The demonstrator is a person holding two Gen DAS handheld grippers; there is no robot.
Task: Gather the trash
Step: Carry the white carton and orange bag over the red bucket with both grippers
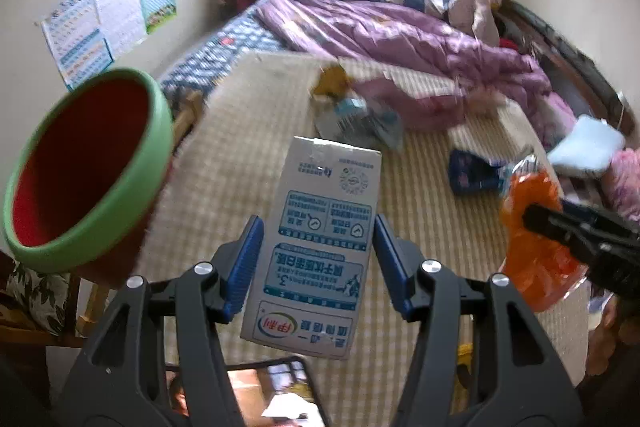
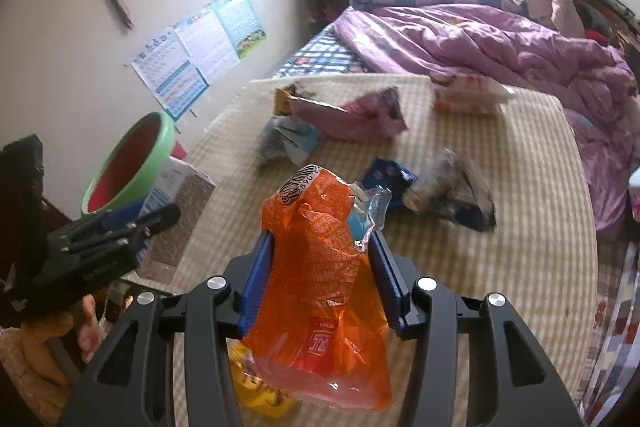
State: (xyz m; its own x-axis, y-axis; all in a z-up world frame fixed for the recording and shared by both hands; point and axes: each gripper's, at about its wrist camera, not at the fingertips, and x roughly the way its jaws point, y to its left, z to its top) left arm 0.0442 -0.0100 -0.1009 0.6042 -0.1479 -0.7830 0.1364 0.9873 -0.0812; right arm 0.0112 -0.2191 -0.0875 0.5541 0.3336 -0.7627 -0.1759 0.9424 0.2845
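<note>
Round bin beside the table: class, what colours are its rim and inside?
Green rim, red inside on the round bin; clearest in the left wrist view.

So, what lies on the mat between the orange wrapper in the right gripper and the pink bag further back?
In the right wrist view, a crumpled blue-and-white wrapper lies between the orange wrapper and the pink bag; otherwise bare checked mat.

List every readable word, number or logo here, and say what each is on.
"伊利", seen upside down: red and green oval logo on the milk carton held by the left gripper.
"3": large digit in the carton's blue panel.
Other carton print: too small to read.
Digits by the barcode on the orange wrapper in the right gripper: too distorted to read.
Red logo on the wrapper: unreadable.
Wall posters: too blurred.
</note>
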